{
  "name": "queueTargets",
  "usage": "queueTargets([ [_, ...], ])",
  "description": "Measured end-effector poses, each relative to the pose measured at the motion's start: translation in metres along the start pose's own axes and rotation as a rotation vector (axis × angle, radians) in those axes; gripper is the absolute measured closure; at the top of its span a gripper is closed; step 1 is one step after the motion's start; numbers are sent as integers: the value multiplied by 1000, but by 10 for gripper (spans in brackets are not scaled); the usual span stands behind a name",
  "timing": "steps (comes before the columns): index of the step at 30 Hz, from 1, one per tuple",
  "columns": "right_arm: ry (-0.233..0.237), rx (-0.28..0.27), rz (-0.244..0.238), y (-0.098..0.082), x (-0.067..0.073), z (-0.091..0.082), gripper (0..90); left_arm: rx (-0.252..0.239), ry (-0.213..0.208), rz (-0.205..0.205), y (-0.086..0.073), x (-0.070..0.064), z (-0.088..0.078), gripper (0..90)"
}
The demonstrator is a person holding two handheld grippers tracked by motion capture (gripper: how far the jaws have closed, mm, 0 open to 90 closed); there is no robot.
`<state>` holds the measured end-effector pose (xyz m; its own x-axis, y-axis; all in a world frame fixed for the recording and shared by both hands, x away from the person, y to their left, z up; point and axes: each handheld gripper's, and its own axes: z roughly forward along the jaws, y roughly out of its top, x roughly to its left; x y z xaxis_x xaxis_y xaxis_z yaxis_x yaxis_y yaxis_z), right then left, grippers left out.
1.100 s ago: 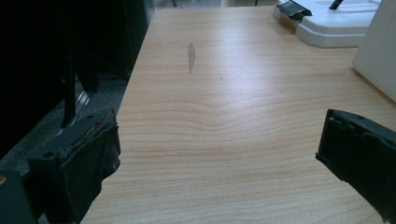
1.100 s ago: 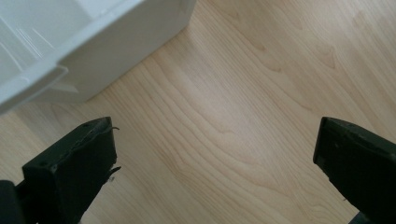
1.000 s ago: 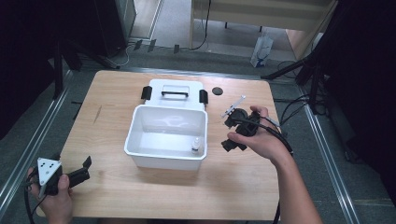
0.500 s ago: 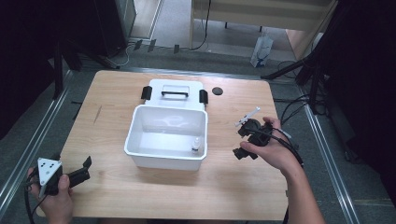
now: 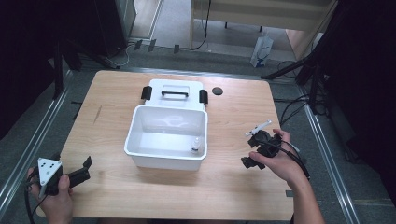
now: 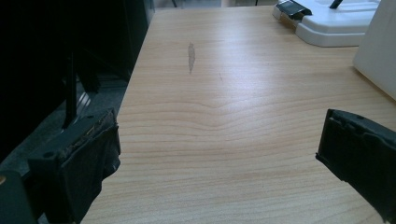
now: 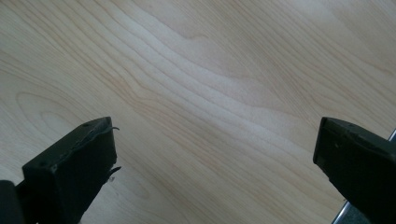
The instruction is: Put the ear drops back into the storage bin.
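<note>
Dropper bottle stood in the white bin, both grippers held apart and empty.

The small dropper bottle (image 5: 196,145) was seen upright in the bin (image 5: 140,144), against its near-right wall. The right gripper (image 5: 256,148) was held beside the bin over bare worktop (image 5: 233,186), fingers spread wide on nothing. The left gripper (image 5: 84,169), likewise spread, was parked at the near-left corner, judged out of the way.
</note>
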<state>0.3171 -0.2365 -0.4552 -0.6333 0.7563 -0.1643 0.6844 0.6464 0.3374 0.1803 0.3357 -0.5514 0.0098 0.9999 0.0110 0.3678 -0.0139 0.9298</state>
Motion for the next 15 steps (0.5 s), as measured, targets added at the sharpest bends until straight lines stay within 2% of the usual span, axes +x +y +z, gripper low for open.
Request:
queueTargets([
  [6,-8,-7,26,-19,-3,10,0,-2,0,0,0,0,0,0],
  [15,-27,-35,91,-49,-7,24,0,-1,1,1,0,0,0,0],
])
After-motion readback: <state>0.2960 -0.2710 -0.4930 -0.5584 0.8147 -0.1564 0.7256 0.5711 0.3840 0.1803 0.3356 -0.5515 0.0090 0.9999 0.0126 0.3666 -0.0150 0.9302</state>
